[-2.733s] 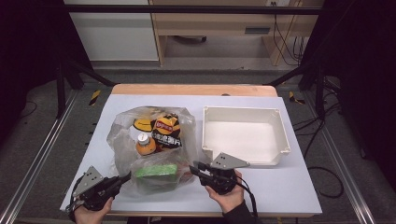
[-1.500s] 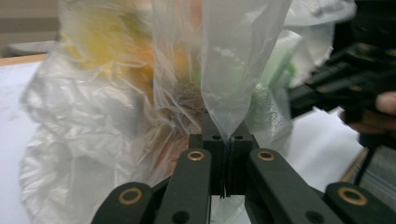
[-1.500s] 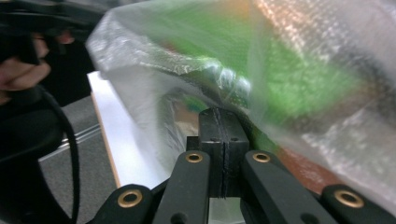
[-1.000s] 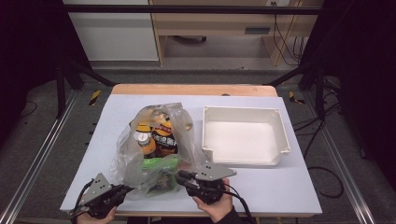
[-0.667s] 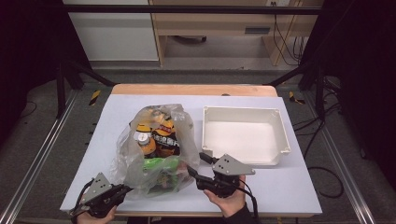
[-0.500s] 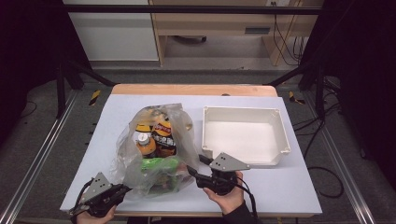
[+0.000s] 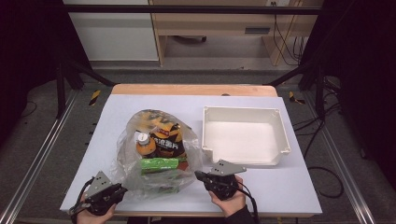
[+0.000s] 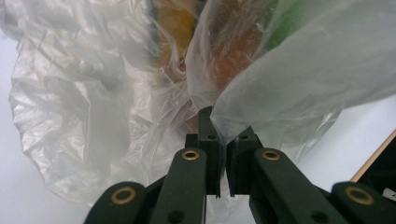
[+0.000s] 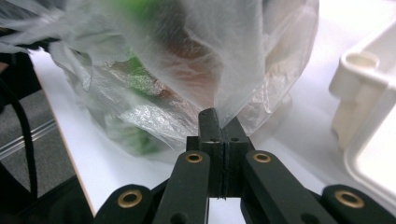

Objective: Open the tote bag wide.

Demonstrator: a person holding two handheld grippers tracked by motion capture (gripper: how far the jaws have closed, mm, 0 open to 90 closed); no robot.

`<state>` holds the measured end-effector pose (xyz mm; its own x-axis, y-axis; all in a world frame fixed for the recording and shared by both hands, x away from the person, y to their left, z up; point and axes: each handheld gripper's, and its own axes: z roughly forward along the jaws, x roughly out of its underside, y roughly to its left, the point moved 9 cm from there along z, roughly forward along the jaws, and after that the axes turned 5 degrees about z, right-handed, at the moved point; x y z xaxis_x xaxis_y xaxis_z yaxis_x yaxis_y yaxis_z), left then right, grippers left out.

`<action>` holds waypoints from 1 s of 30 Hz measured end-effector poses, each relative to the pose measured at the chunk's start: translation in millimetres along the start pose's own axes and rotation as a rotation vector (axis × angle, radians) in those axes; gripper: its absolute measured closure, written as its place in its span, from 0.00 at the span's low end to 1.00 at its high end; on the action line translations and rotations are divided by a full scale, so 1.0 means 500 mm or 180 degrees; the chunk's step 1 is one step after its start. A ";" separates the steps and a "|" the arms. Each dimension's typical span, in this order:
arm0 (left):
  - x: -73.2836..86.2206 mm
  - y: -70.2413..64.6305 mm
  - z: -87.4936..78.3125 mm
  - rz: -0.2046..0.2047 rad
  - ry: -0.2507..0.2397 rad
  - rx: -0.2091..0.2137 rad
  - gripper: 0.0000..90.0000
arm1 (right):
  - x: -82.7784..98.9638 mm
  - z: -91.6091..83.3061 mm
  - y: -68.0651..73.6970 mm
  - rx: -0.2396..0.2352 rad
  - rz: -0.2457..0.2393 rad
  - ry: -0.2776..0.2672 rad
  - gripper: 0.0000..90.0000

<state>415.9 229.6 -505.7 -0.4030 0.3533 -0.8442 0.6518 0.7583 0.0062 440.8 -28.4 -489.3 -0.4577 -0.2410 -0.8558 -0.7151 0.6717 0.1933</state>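
Observation:
A clear plastic bag [image 7: 156,154] lies on the white table top [image 7: 140,107]. Inside it are a white-capped bottle [image 7: 141,138], an orange and black snack packet [image 7: 166,137] and a green box [image 7: 159,164]. My left gripper [image 7: 122,190] is at the bag's near left corner, shut on a fold of film [image 8: 223,140]. At the bag's near right edge, my right gripper [image 7: 198,176] has just closed its jaws on the film [image 9: 218,123]. In both gripper views the bag [image 8: 289,70] [image 9: 224,56] rises straight from the pinched jaws.
A white tray [image 7: 243,112] sits to the right of the bag, its corner [image 9: 369,93] close to my right gripper. The table's near edge runs just under both hands. Metal rails flank the table, and cables lie on the floor at the right.
The right gripper has shifted a little right and down toward the table. The bag, held taller a second ago, now sags lower and wider. The left gripper has stayed put.

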 end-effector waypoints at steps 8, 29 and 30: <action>0.014 0.021 0.004 -0.0109 0.0077 -0.0093 0.93 | 0.046 0.033 -0.013 0.0178 0.0007 0.0307 1.00; 0.033 0.034 0.014 -0.0069 0.0194 -0.0118 0.91 | -0.054 -0.066 0.002 0.0010 -0.0016 -0.0524 0.45; 0.033 0.034 0.014 -0.0069 0.0194 -0.0118 0.91 | -0.063 -0.070 0.006 -0.0006 -0.0030 -0.0569 0.45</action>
<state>424.8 244.2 -523.3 -0.4557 0.3685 -0.8103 0.6189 0.7854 0.0091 434.7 -43.4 -444.8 -0.3499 -0.1187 -0.9292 -0.7200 0.6687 0.1857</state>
